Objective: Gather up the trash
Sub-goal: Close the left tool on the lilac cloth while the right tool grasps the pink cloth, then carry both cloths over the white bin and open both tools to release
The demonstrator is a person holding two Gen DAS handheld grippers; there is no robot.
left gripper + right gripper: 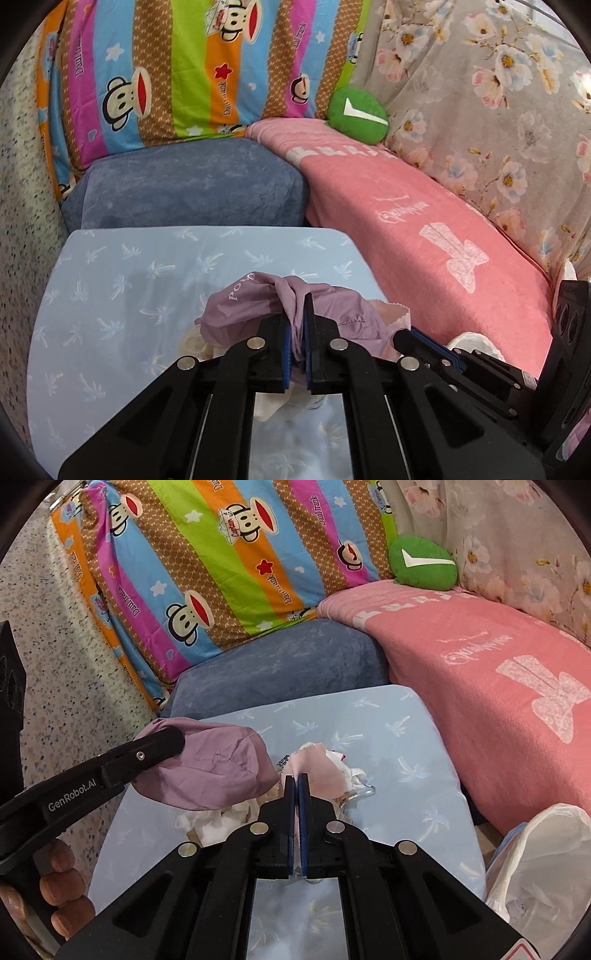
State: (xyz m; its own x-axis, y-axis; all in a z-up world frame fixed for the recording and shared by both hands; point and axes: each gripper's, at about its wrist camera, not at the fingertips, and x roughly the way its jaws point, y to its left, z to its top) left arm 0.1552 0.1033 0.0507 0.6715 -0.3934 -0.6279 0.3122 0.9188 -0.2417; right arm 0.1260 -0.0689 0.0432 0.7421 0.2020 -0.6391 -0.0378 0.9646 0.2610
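Two grippers, each clenched on trash, over a light-blue palm-print cushion [406, 746]. L gripper [298, 306]: jaws pinched nearly together on a bunched mauve cloth bag [332, 314] w/ white lettering, fabric squeezed between the blue pads and bulging out both sides. R gripper [297, 781]: jaws drawn tight on a pale-pink scrap [317, 771], which sticks up past the fingertips; crumpled white paper bits [354, 775] hang just beside it.

Under the bag, approx one clump of white tissue wads [221, 819] lies on the cushion; exact no. can't be told.

Count: 2 grippers, 1 mauve bag, 1 pink scrap, 1 blue cushion, 1 grey-blue velvet cushion [192, 184] behind it, 1 pink blanket [424, 229] at right, 1 striped monkey-print quilt [166, 66], 1 green round pillow [356, 114] w/ white check mark, 1 floral sheet [480, 92]. White plastic bag [546, 867] sits low right, beside the cushion's edge. Fingers [62, 886] of the person's left hand wrap the L gripper's handle.
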